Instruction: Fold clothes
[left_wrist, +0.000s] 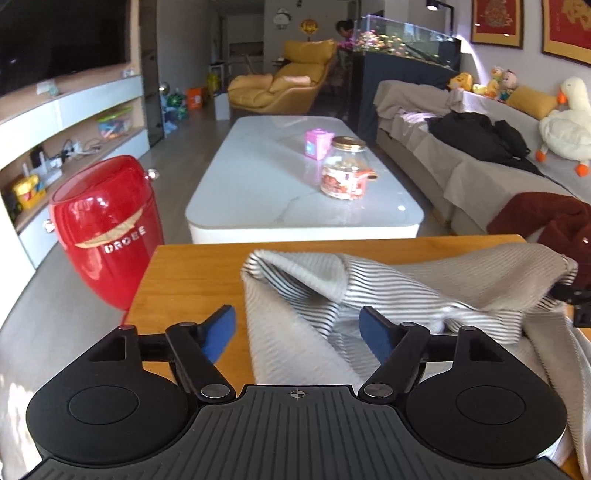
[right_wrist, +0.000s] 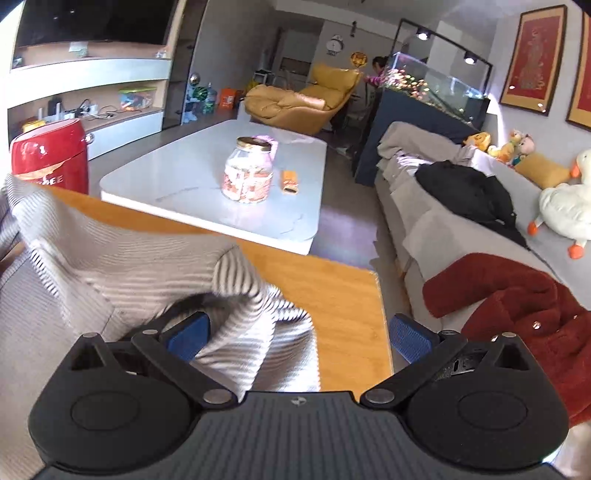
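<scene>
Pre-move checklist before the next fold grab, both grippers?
1. Left gripper open: ok, pads apart, nothing pinched.
2. Right gripper open: ok, pads apart; cloth lies between them, against the left pad.
3. Striped garment flat: not ok, bunched and humped.
4. Garment fully on wooden table: cannot tell, near edge hidden by the grippers.
5. Table space left of garment: ok, bare wood shows.
6. Red jacket clear of the table: ok, on the sofa beside it.
</scene>
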